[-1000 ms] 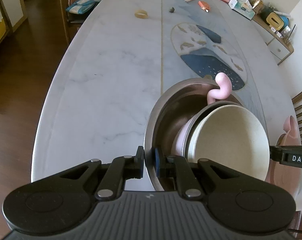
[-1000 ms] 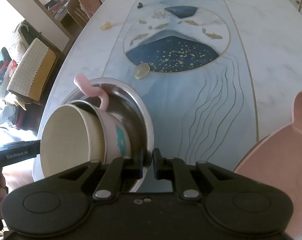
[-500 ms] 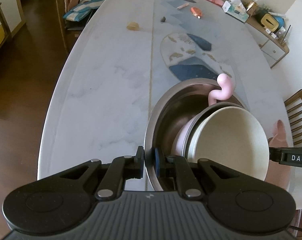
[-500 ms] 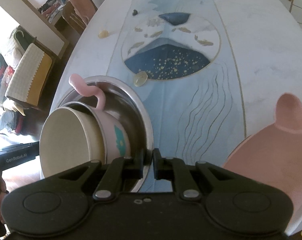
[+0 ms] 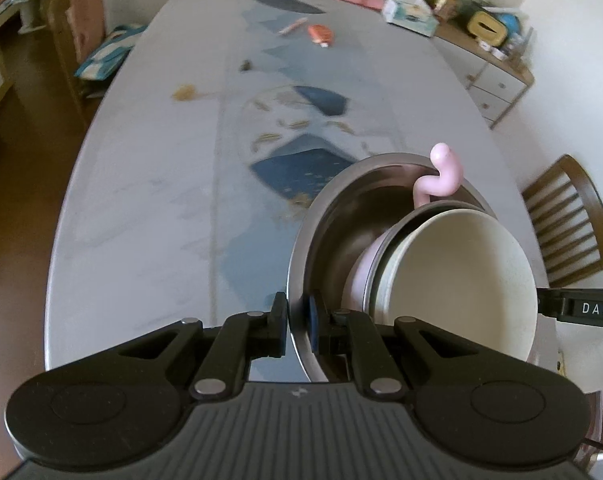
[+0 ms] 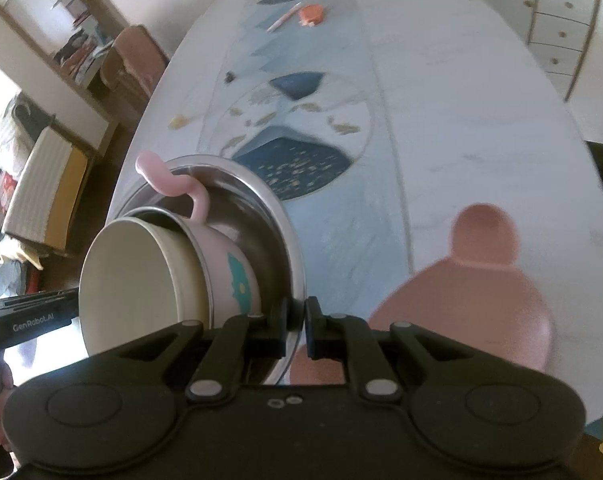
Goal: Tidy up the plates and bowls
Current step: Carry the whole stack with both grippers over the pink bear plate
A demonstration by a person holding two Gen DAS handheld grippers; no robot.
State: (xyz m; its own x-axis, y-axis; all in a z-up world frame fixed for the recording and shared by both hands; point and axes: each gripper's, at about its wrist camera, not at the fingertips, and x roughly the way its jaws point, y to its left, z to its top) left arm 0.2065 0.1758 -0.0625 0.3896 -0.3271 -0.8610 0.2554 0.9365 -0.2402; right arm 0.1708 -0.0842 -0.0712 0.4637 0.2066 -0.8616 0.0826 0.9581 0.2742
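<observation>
Two grippers (image 5: 298,326) (image 6: 296,330) clamped on round steel bowl's (image 5: 321,216) thin rim, smooth cream bowl (image 5: 461,280) inside.

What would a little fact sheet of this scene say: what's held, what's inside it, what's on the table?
held: steel bowl, rim pinched on opposite sides by left tongs and right tongs
inside it: pink cup with curly handle, cream bowl nested in the cup, both tipped sideways
height: bowl seems lifted clear of the table
on table: pink plate, orange item

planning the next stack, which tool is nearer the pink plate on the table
Right. The right tool, shut on the steel bowl's rim, is beside the pink plate; the left tool grips the bowl's opposite rim.
</observation>
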